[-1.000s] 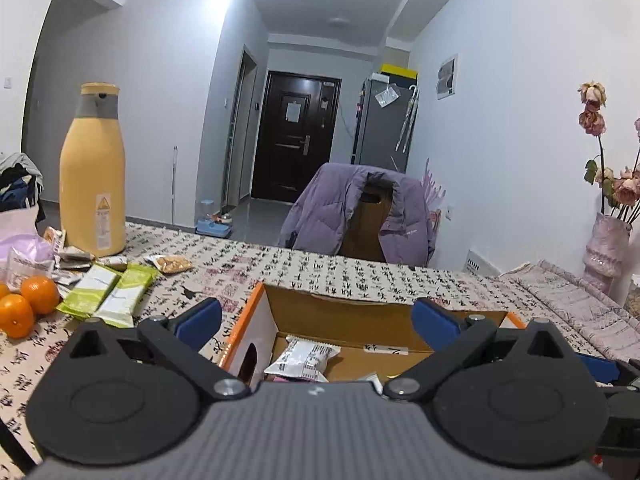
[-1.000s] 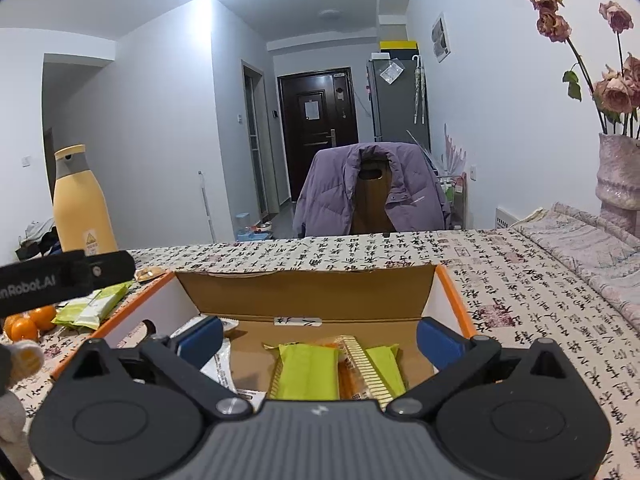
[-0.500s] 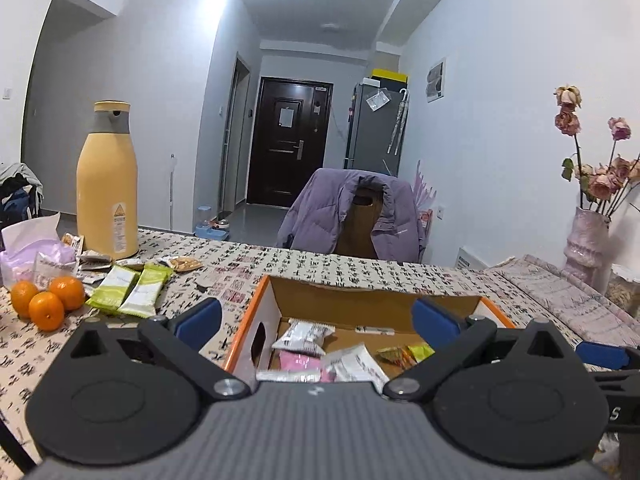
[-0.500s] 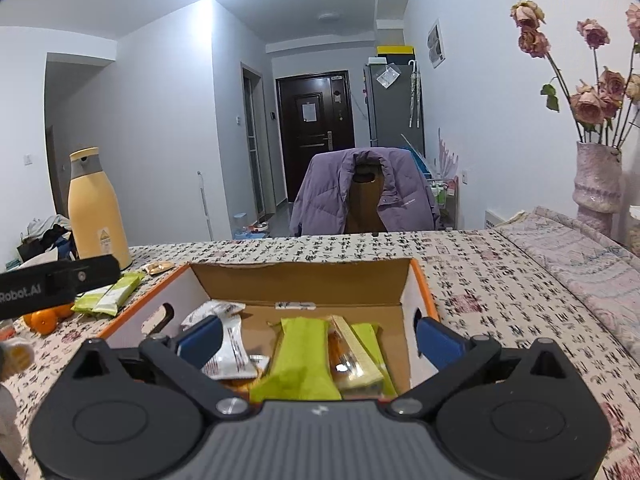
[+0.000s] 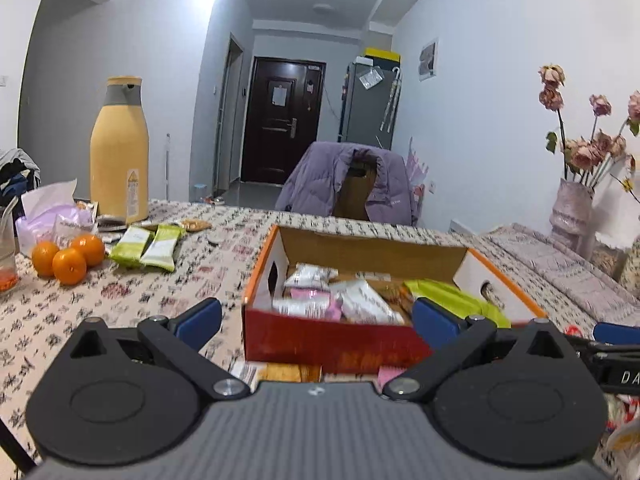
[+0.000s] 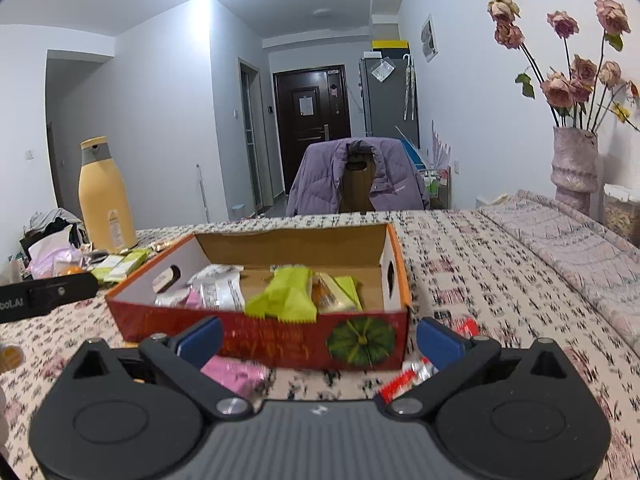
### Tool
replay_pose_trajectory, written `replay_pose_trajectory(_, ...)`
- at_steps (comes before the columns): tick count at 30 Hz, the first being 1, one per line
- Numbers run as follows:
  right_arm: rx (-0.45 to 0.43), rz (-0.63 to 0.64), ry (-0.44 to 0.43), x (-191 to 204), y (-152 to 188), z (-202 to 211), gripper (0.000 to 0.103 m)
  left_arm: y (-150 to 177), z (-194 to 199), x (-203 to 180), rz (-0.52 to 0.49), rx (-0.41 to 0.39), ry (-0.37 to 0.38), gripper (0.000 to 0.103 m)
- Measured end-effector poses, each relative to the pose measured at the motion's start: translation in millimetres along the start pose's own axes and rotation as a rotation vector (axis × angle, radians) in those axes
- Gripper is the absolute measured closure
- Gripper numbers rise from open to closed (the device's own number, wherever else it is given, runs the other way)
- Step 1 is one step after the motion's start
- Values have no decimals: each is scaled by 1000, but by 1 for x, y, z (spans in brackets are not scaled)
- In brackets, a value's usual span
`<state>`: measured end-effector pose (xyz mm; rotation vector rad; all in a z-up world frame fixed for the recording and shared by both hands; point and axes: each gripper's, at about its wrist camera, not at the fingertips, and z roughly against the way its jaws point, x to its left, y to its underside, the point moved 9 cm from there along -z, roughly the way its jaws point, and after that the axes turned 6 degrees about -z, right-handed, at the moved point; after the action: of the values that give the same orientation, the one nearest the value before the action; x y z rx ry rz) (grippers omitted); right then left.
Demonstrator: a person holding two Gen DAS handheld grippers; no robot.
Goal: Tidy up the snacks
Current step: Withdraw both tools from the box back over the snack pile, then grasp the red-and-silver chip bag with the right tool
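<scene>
An open red and orange cardboard box [image 5: 332, 342] [image 6: 264, 334] sits on the patterned tablecloth and holds several snack packets, white, pink and green [image 6: 286, 296]. Both grippers are open and empty, held back from the box's near side. My left gripper [image 5: 316, 320] faces the box's front left. My right gripper [image 6: 318, 338] faces its front wall. Loose packets lie on the cloth before the box: a pink one [image 6: 234, 374] and a red one [image 6: 412, 376]. Two green packets [image 5: 148, 242] lie far left.
A tall yellow bottle [image 5: 119, 148], three oranges [image 5: 68, 258] and a tissue bag [image 5: 52, 210] stand at the far left. A vase of dried roses [image 6: 574, 168] stands at the right. A chair with a purple jacket [image 6: 358, 180] is behind the table.
Both grippers have pulled back and up from over the box. The box's front wall and the loose packets before it have come into view.
</scene>
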<state>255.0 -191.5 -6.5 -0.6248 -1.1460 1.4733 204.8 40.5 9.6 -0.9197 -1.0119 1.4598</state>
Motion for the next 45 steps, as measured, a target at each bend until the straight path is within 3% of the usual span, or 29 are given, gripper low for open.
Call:
replay_pose_trajectory(14,41,-8,-8,-17,35,23,0,48,19,8,-1,63,38,0)
replay_pose_trajectory(24,32,13,29,-26,33,27,0,51,19,12,0,75,31,0)
replay_pose_trajectory(31,32,120,108,-43,23,21,0,50,21,14,-1,76,30,0)
replay_pose_trajectory(36,102,214,160,-62,27,3,0,52,20,14,5,83,29,0)
replay_pose_trajectory(40,159,260,149,-63,37,-13,0,52,19,13,1,84,32,0)
replay_pose_trajectory(43,191,315,143,-59,45,-22,4,53,19,13,1,88,30,0)
replay_pose_trajectory(45,213,342,137,-56,53,-25,13,54,18,14,2,90,28,0)
